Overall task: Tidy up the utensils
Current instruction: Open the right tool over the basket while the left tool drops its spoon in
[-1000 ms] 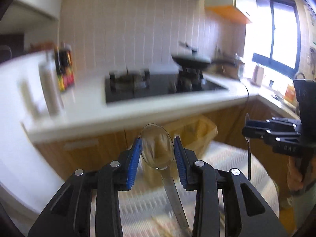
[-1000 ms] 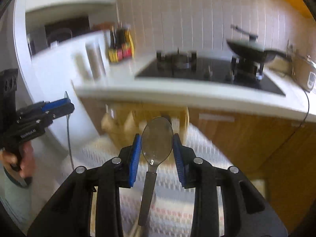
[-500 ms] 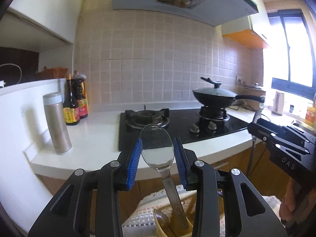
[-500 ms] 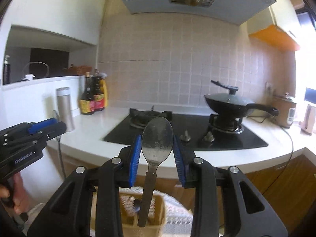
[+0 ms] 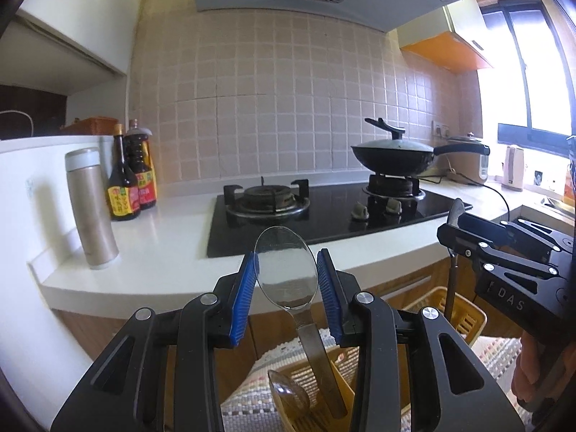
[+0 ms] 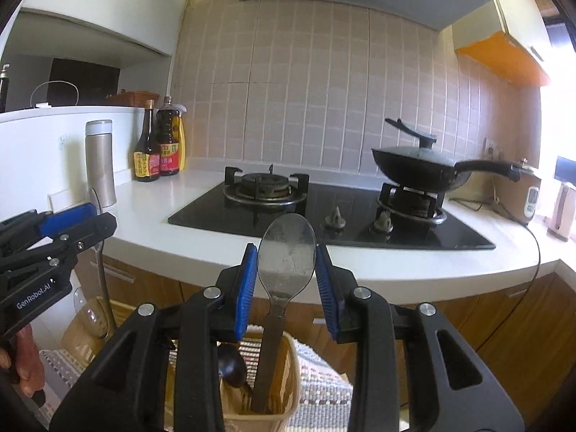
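Note:
My left gripper (image 5: 287,280) is shut on the bowl of a clear plastic spoon (image 5: 286,270). Its handle hangs down into a yellow slatted basket (image 5: 360,360) that holds another clear spoon (image 5: 288,392). My right gripper (image 6: 287,262) is shut on the bowl of a metal spoon (image 6: 287,252), and that handle reaches down into a tan basket (image 6: 288,367) beside a dark spoon (image 6: 230,367). Each gripper also shows in the other's view: the right gripper (image 5: 450,234) with its spoon edge-on, and the left gripper (image 6: 104,219) over its basket (image 6: 77,334).
Both baskets stand on a striped mat (image 6: 320,392) below the white counter's edge (image 5: 162,288). On the counter are a black gas hob (image 5: 324,208), a lidded wok (image 5: 392,154), a steel flask (image 5: 91,208) and sauce bottles (image 5: 131,180). A cable (image 6: 532,252) drapes over the right edge.
Both views have swung up from the counter front and floor to face the hob. The baskets have come under the spoon handles. Both grips on the spoons are unchanged.

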A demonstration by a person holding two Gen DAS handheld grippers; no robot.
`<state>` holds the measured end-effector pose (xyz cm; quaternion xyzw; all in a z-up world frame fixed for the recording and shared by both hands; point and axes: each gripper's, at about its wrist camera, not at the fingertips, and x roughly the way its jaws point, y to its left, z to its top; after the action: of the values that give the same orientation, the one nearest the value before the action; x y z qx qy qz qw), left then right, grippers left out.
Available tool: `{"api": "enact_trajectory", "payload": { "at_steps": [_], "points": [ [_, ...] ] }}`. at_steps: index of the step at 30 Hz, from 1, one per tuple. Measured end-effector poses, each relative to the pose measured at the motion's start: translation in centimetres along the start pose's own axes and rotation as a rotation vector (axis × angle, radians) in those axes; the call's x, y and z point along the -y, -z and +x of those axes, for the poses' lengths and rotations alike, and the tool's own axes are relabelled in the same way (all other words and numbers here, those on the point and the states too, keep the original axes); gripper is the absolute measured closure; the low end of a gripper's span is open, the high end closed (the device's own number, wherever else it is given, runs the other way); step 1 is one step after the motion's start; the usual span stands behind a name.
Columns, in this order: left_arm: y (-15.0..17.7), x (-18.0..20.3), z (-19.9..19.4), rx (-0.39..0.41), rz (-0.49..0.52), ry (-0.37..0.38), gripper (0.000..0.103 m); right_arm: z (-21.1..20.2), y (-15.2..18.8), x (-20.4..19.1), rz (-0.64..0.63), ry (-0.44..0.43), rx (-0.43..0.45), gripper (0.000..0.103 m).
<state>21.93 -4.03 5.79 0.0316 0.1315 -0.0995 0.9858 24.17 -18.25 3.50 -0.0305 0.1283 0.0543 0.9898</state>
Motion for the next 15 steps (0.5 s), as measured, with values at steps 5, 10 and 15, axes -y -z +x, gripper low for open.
{"api": "enact_trajectory", "payload": {
  "at_steps": [5, 10, 15],
  "points": [
    [0.4, -0.3, -0.5, -0.028, -0.003, 0.045, 0.065, -0.6, 0.3, 0.2, 0.028, -0.069, -0.062, 0.073],
    [0.4, -0.5, -2.4, -0.032, -0.005, 0.058, 0.057, -2.4, 0.7, 0.6, 0.056, -0.109, -0.098, 0.053],
    [0.1, -0.8, -5.2, -0.027, -0.012, 0.068, 0.054, -5.0, 0.9, 1.0, 0.077, -0.120, -0.131, 0.053]
  ]
}}
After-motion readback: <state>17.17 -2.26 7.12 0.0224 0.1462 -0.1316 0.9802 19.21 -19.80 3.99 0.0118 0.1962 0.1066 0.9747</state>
